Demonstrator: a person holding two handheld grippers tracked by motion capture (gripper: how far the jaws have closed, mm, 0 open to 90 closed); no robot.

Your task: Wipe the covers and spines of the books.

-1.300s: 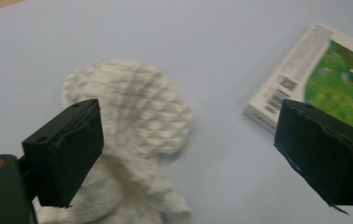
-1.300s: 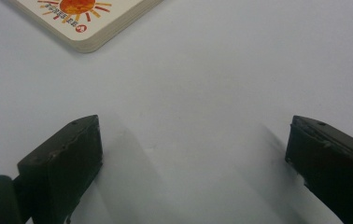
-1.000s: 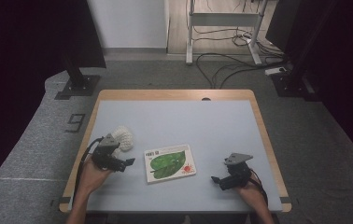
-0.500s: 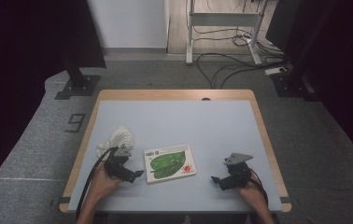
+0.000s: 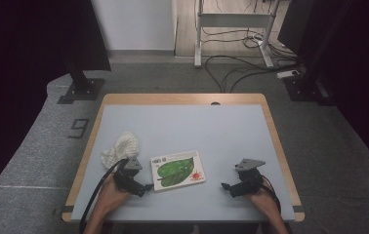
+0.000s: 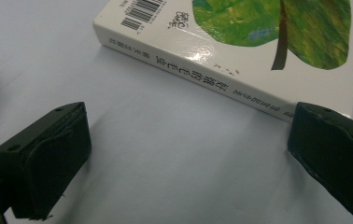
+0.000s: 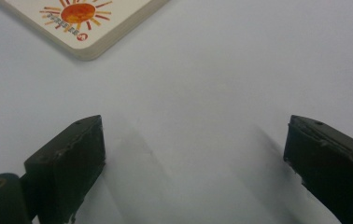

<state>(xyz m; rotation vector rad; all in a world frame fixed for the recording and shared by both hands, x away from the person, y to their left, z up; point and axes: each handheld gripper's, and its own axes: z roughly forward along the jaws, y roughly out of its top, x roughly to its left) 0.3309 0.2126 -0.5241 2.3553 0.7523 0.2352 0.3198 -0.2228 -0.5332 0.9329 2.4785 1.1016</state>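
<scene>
You sit at a light blue table (image 5: 182, 122) with a wooden edge. Around you lies grey carpet (image 5: 36, 151). Far back, you see a white wall (image 5: 133, 24) and black cables (image 5: 236, 63).

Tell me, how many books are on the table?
1. The book with the green leaf cover lies flat near the table's front edge, between the left gripper and the right gripper.

Book (image 5: 177, 169) blocks left claw (image 5: 146, 187); bare table (image 5: 212, 126) beyond.
</scene>
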